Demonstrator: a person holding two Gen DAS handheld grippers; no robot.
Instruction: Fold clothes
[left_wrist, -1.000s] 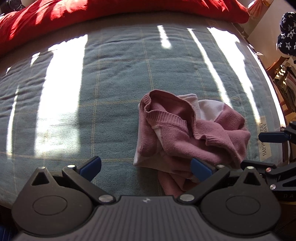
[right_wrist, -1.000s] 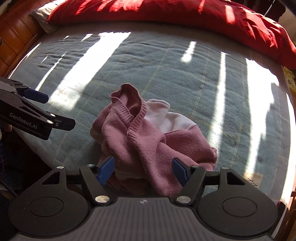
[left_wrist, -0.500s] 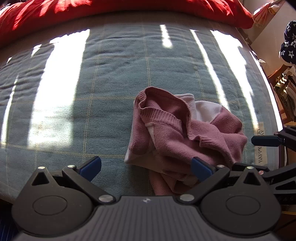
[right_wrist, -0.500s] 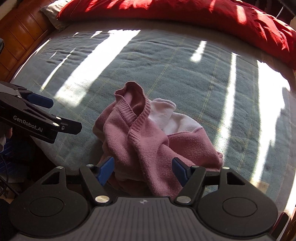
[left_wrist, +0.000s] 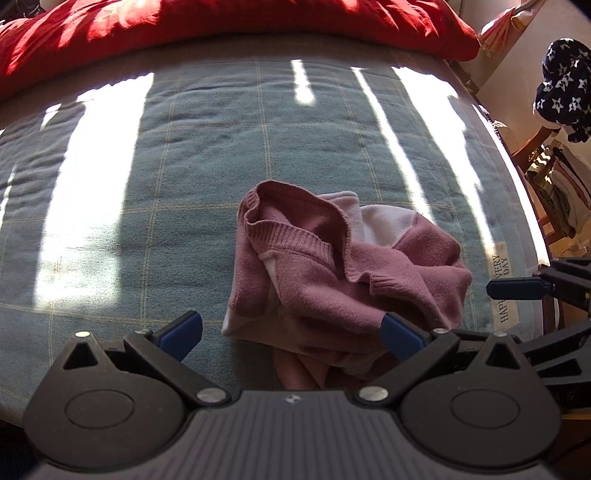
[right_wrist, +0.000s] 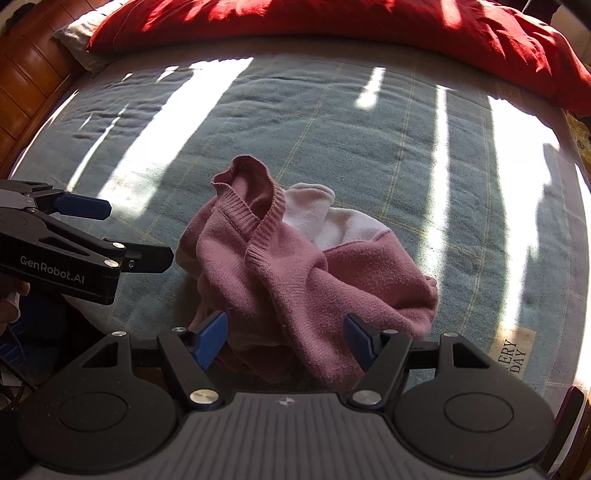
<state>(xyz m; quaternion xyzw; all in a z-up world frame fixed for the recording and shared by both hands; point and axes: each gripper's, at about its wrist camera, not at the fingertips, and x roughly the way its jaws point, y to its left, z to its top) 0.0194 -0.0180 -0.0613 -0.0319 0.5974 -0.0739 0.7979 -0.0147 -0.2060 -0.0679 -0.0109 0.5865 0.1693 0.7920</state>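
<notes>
A crumpled pink knit sweater (left_wrist: 332, 273) with pale pink panels lies in a heap on the teal checked blanket (left_wrist: 184, 177), near the bed's front edge. In the left wrist view my left gripper (left_wrist: 291, 330) hangs open over the heap's near left part, blue pads wide apart and pressing nothing. My right gripper (left_wrist: 535, 314) shows at the right edge, beside the heap. In the right wrist view the sweater (right_wrist: 295, 273) bulks up between the open right gripper (right_wrist: 285, 334), whose pads stand off the cloth. The left gripper (right_wrist: 122, 232) is open at the left, short of the sweater.
A red duvet (left_wrist: 221, 26) is bunched along the bed's far side. Wooden furniture (right_wrist: 26, 74) stands at the far left. A chair with clothes (left_wrist: 557, 199) and a dark star-print garment (left_wrist: 561, 85) stand off the right edge. A "HAPPY EVERY DAY" label (right_wrist: 513, 350) marks the blanket's near corner.
</notes>
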